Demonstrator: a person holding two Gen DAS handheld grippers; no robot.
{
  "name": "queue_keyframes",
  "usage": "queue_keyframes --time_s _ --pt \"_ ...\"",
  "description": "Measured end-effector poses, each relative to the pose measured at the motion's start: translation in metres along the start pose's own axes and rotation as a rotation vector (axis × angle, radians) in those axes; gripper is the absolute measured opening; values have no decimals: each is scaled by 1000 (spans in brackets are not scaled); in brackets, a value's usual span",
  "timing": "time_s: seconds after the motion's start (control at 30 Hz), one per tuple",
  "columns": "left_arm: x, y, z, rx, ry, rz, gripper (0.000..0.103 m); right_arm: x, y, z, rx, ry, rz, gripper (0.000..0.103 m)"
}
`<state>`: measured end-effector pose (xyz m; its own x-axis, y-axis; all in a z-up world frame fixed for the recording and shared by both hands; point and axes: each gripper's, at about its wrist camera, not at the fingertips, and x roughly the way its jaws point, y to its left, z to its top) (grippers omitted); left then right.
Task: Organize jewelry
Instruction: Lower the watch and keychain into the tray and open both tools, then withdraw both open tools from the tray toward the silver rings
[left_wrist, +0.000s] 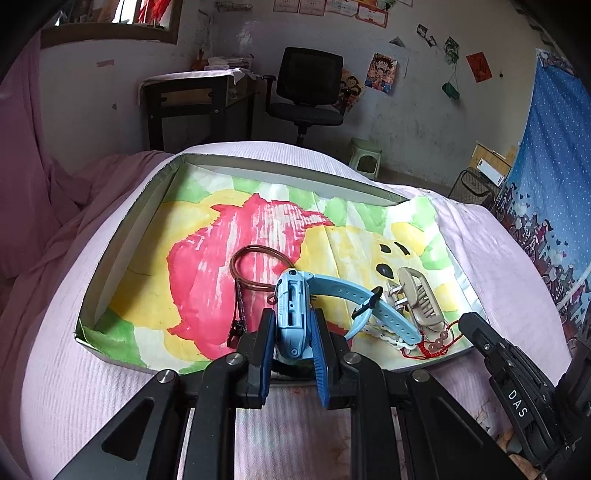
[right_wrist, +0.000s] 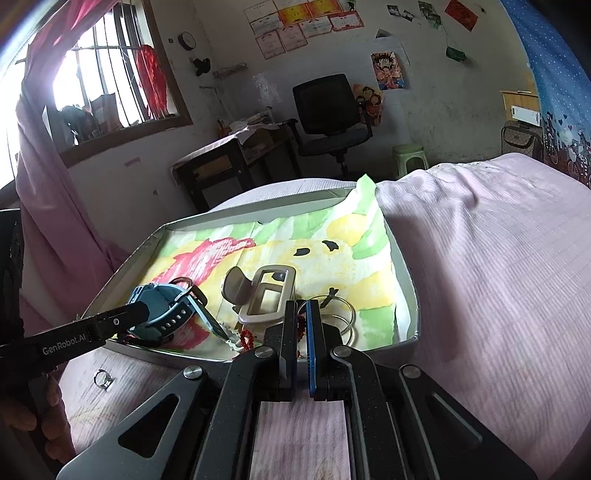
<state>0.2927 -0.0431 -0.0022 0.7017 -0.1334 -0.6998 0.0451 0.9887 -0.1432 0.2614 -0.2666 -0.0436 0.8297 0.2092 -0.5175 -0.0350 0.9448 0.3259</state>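
You have the light-blue smartwatch (left_wrist: 291, 310) pinched by its case in the left gripper (left_wrist: 293, 339), fingers nearly closed on its sides, its perforated strap trailing over the painted paper lining the shallow cardboard tray (left_wrist: 122, 229) on the bed. The step in hand looks like setting the watch down among the pieces. Your right gripper (right_wrist: 301, 332) has its fingers fully closed, apparently on the red beaded bracelet (left_wrist: 437, 341) at the tray's near edge; the grip itself is partly hidden. Next, lower the watch clear of the beige hair claw (left_wrist: 421, 299) and brown cord loop (left_wrist: 255, 266). One ring (right_wrist: 102, 378) lies outside the tray, near its front corner.
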Motion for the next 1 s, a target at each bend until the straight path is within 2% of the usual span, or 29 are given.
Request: queue_keyframes --time_s 0.17,0.23,0.3,0.37,0.43,0.5,0.6,0.73,0.87,0.93,1.0 --pt "1 3 -1 -14 8 -22 22 -2 -2 0 3 9 -3 9" --pt "-2 4 -3 -12 -1 -21 25 -4 -3 0 2 7 -5 19" --pt "-7 6 -6 -10 -17 -24 28 -7 -2 0 -2 -3 -8 34" --pt "-12 8 -7 -14 -33 -23 32 -11 -1 1 -11 -14 -10 35" --pt "-19 12 -9 -26 -55 -31 44 -16 1 1 -25 -20 -17 36" --pt "-29 15 -11 -34 -87 -33 54 -21 3 1 -39 -28 -22 43" --pt "-40 17 -16 -21 -123 -24 58 -31 8 0 -64 -47 -29 50" --pt "-57 22 -25 -14 -166 -15 74 -51 12 -1 -88 -79 -33 62" --pt "-73 27 -34 -12 -205 -10 84 -73 13 -4 -93 -111 -31 78" --pt "-81 29 -40 -5 -226 -2 94 -85 12 -6 -91 -126 -26 84" --pt "-89 31 -46 0 -253 8 96 -94 11 -8 -93 -140 -29 92"
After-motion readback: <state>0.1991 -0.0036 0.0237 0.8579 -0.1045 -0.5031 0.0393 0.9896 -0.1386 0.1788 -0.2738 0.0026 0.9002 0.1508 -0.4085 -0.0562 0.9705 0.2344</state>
